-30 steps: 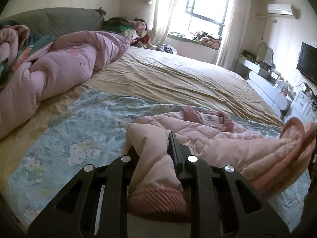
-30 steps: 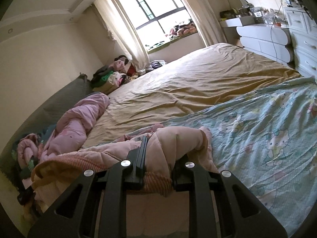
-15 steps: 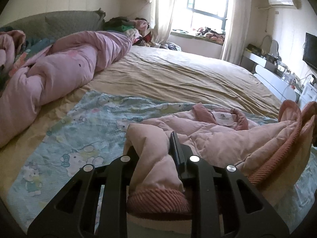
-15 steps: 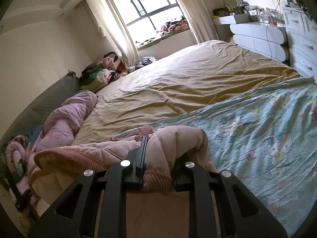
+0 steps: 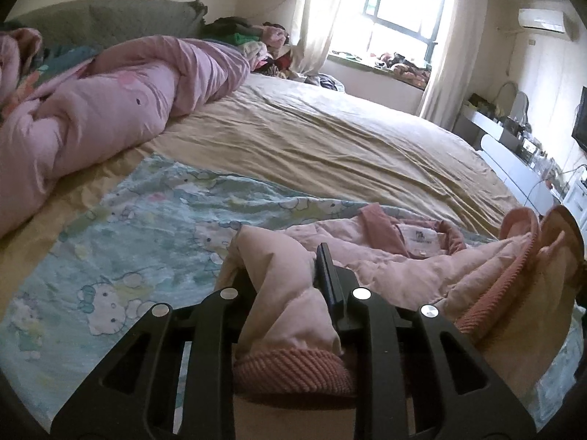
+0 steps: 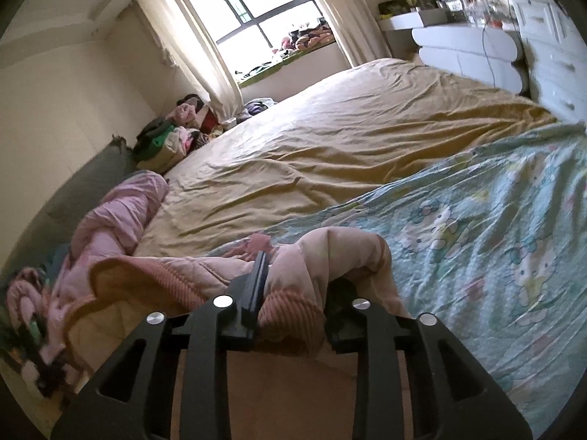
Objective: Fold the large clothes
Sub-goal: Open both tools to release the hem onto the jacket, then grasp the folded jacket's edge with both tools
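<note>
The pink padded jacket [image 5: 411, 267], lower centre, looks light, soft, bulky; left gripper [image 5: 290, 293] and right gripper [image 6: 293, 286] each clamp its ribbed hem, probably the firmest hold.

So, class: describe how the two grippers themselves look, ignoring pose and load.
The left gripper and right gripper look alike: matte black angular frames with triangular cut-outs, round silver screw heads, and thin flat black fingers. No cables, markings or sleeves show.

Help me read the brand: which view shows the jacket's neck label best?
Left wrist view: the white label faces the camera inside the pink jacket collar. In the right wrist view, bunched fabric hides it.
</note>
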`<state>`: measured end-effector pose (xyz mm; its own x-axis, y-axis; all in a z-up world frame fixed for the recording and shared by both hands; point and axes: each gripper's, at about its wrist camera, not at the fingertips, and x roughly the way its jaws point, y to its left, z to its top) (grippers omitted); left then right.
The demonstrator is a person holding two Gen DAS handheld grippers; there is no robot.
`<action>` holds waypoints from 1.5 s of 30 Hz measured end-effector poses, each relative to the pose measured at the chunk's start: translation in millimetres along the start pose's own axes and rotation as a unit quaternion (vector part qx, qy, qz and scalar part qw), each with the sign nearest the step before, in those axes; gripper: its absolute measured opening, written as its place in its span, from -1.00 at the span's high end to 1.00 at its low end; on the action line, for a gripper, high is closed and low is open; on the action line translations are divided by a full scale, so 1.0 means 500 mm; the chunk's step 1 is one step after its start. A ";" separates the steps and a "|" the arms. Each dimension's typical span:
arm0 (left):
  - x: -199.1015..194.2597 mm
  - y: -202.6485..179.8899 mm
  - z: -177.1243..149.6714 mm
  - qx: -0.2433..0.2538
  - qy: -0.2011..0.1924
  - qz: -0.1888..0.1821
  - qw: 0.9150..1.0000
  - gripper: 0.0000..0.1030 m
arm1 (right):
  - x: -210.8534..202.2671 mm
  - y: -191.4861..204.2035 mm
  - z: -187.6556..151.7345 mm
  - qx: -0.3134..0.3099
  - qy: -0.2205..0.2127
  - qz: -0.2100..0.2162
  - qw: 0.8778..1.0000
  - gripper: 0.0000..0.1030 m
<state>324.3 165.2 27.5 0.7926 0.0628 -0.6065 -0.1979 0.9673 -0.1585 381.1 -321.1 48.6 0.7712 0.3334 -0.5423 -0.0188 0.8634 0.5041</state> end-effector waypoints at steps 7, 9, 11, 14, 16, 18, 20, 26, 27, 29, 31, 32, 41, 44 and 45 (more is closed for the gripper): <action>0.043 0.005 0.010 0.018 0.016 -0.018 1.000 0.65 | -0.048 0.008 -0.009 0.020 -0.054 0.041 0.998 -0.84; 0.055 0.004 0.011 0.020 0.018 -0.021 0.999 0.64 | -0.070 0.037 -0.030 -0.019 -0.092 0.020 0.995 -0.85; 0.073 0.001 0.009 0.021 0.023 -0.024 0.999 0.61 | -0.066 0.072 -0.063 -0.066 -0.094 -0.010 0.993 -0.85; 0.089 -0.003 0.008 0.017 0.026 -0.027 0.999 0.52 | -0.022 0.125 -0.122 -0.143 -0.044 -0.017 0.989 -0.85; 0.087 -0.004 0.013 0.011 0.023 -0.038 0.999 0.36 | 0.013 0.147 -0.160 -0.167 -0.004 -0.007 0.986 -0.84; 0.076 -0.004 0.019 0.007 0.018 -0.055 0.998 -0.25 | 0.053 0.166 -0.191 -0.182 0.031 -0.021 0.983 -0.83; 0.047 -0.008 0.032 0.006 -0.002 -0.061 0.998 -0.57 | 0.094 0.174 -0.214 -0.183 0.065 -0.042 0.980 -0.83; -0.062 -0.017 0.065 0.036 -0.077 -0.025 0.996 -0.82 | 0.116 0.154 -0.217 -0.126 0.067 -0.030 0.989 -0.83; -0.067 -0.015 0.064 0.039 -0.078 -0.018 0.996 -0.82 | 0.107 0.149 -0.210 -0.115 0.062 -0.027 0.991 -0.83; -0.069 -0.005 0.055 0.045 -0.071 -0.002 0.996 -0.82 | 0.083 0.140 -0.195 -0.106 0.042 -0.034 0.993 -0.83; -0.054 0.013 0.043 0.036 -0.052 0.000 0.998 -0.82 | 0.065 0.126 -0.177 -0.104 0.032 -0.049 0.993 -0.84; -0.040 0.027 0.034 0.028 -0.035 -0.002 0.999 -0.82 | 0.063 0.118 -0.172 -0.104 0.032 -0.054 0.993 -0.84; 0.072 0.081 -0.094 0.015 0.077 -0.036 0.996 -0.82 | 0.039 0.021 -0.165 -0.124 0.036 -0.152 0.980 -0.84; 0.091 0.083 -0.123 0.016 0.104 -0.046 0.993 -0.82 | 0.039 -0.012 -0.179 -0.135 0.036 -0.158 0.977 -0.84; 0.091 0.081 -0.125 0.018 0.106 -0.044 0.993 -0.82 | 0.039 -0.021 -0.184 -0.139 0.036 -0.160 0.977 -0.84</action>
<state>316.4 191.7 -55.5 0.6657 -0.0718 -0.7428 -0.1102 0.9750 -0.1931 337.9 -288.7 -29.0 0.7198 0.0472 -0.6926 0.0352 0.9939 0.1043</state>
